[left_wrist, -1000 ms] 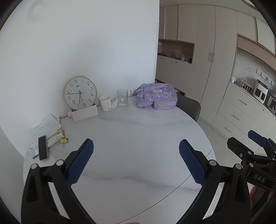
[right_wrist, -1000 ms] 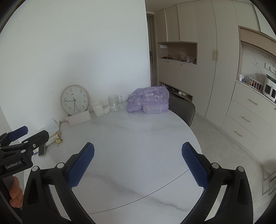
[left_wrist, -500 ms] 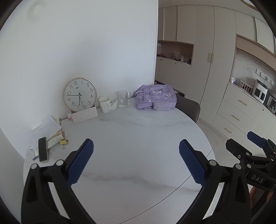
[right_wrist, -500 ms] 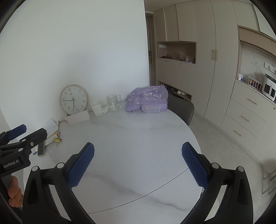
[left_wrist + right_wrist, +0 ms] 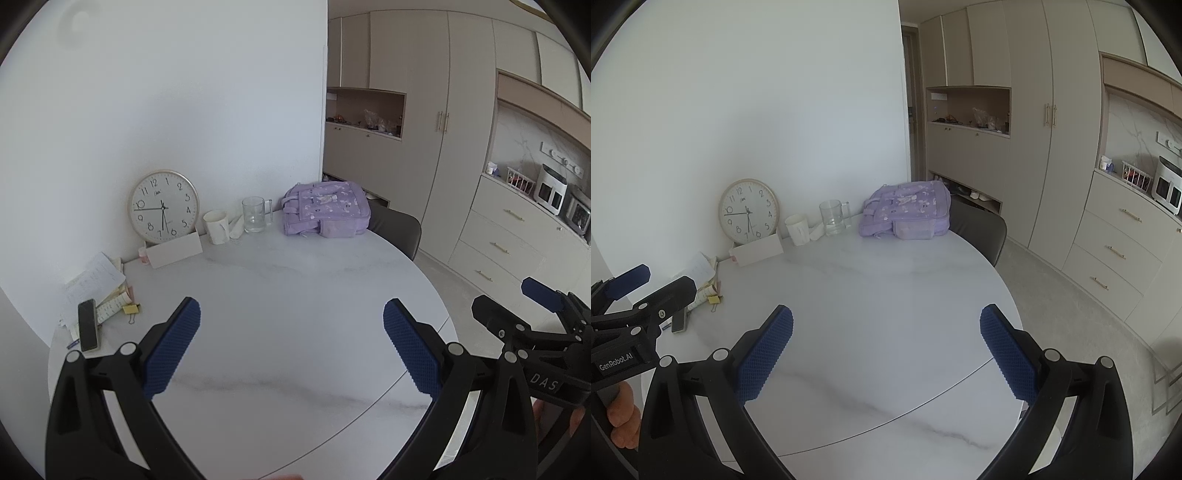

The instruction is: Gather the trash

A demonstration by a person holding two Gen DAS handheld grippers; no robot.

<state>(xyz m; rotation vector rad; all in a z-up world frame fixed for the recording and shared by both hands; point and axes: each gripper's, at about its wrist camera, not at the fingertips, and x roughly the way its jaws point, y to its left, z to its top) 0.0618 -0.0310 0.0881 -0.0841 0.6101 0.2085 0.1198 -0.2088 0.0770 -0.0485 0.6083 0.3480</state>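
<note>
Hovering above the near edge of a round white marble table, the left gripper is spread wide with nothing between its two blue pads. The right gripper, off to its right, is likewise released and empty. Far ahead of both, against the wall, stand one round clock, one white card leaning at its foot, one white paper cup and one glass mug. Between cup and mug lies one crumpled white scrap, the only thing that looks like trash, touching the cup's side. One purple backpack lies flat ahead and to the right. Ahead-left of the left gripper sits one pile of papers, one dark phone on it, and one yellow binder clip just beside. One dark chair stands behind the backpack.
</note>
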